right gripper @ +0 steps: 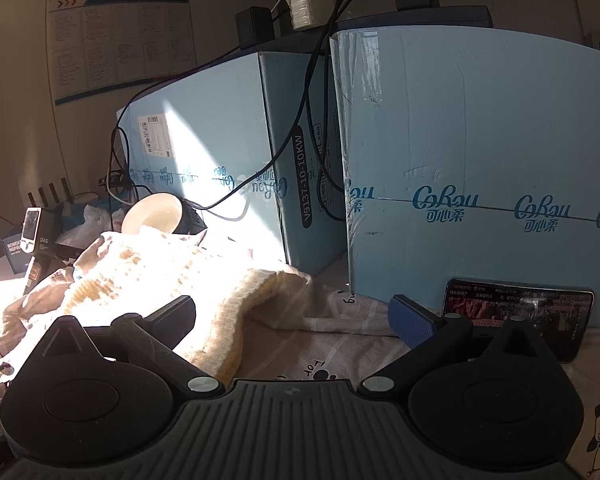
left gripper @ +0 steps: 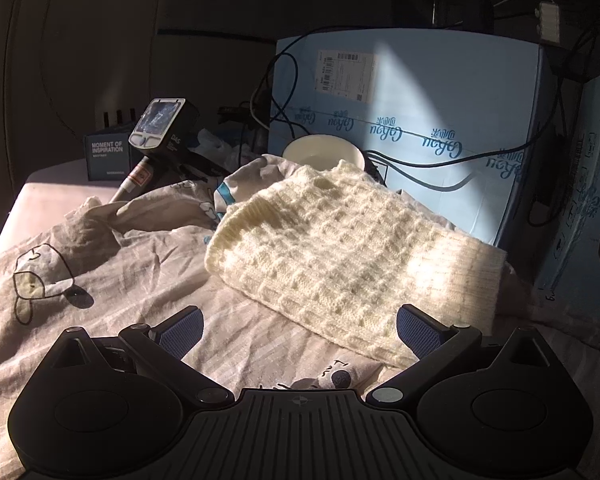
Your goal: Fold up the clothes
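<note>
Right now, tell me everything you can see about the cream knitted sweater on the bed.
The cream knitted sweater is a chunky waffle-pattern knit with ribbed bands along its edges. It lies loosely bundled, not neatly folded, on the printed bedsheet, partly in bright sunlight. Behind it sit a white bowl and light blue cardboard boxes; its far end reaches the bowl. The left gripper and the right gripper are both open over its near edge, neither gripping it.

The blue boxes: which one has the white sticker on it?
The left blue box, behind the white bowl, carries the white barcode label. The right blue box, behind the phone, shows none.
</note>
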A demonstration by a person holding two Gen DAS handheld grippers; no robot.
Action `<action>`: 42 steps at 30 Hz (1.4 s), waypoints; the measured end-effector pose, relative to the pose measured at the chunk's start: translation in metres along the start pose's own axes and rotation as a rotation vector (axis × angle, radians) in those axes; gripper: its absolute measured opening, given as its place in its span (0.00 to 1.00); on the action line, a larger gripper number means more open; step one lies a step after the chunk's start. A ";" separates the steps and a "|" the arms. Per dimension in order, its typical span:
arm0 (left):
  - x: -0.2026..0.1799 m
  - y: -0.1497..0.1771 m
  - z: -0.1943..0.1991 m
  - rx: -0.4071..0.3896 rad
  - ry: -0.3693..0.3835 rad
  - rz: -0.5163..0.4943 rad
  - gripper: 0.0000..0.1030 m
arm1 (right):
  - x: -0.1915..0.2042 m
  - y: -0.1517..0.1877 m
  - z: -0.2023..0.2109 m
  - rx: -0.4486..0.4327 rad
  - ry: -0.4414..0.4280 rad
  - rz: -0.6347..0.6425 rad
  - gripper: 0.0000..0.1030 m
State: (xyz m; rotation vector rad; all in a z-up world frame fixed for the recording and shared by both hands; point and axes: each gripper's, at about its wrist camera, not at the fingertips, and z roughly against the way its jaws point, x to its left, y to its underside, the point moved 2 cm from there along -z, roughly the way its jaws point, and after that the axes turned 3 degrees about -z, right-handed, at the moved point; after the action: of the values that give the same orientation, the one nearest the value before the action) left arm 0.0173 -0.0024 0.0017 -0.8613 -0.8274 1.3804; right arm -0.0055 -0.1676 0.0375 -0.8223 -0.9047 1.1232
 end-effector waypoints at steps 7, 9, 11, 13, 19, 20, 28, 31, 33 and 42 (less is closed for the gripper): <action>-0.012 -0.051 0.028 -0.075 0.069 0.049 1.00 | -0.011 -0.018 0.012 0.031 0.003 -0.091 1.00; -0.020 -0.072 0.038 -0.086 0.099 0.017 1.00 | -0.017 -0.024 0.026 0.033 0.003 -0.133 1.00; -0.027 -0.091 0.049 -0.108 0.142 0.000 1.00 | -0.024 -0.028 0.040 0.025 0.000 -0.159 1.00; -0.038 -0.105 0.058 -0.122 0.164 -0.042 1.00 | -0.029 -0.033 0.052 0.001 0.018 -0.164 1.00; -0.069 -0.111 0.075 -0.176 0.134 -0.078 1.00 | -0.043 -0.045 0.084 -0.071 0.063 -0.180 1.00; -0.072 -0.109 0.073 -0.166 0.148 -0.070 1.00 | -0.044 -0.046 0.087 -0.080 0.071 -0.179 1.00; -0.069 -0.105 0.066 -0.221 0.209 -0.118 1.00 | -0.041 -0.046 0.092 -0.128 0.147 -0.148 1.00; -0.062 -0.108 0.060 -0.235 0.166 -0.091 1.00 | -0.044 -0.048 0.094 -0.145 0.189 -0.139 1.00; -0.056 -0.110 0.058 -0.245 0.159 -0.069 1.00 | -0.046 -0.047 0.094 -0.145 0.213 -0.125 1.00; -0.042 -0.113 0.052 -0.197 0.196 0.073 1.00 | -0.054 -0.047 0.095 -0.141 0.269 -0.086 1.00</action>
State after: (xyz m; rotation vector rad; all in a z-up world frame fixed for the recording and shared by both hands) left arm 0.0229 -0.0438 0.1265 -1.1701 -0.7951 1.2671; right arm -0.0838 -0.2223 0.1090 -1.0146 -0.7914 0.8569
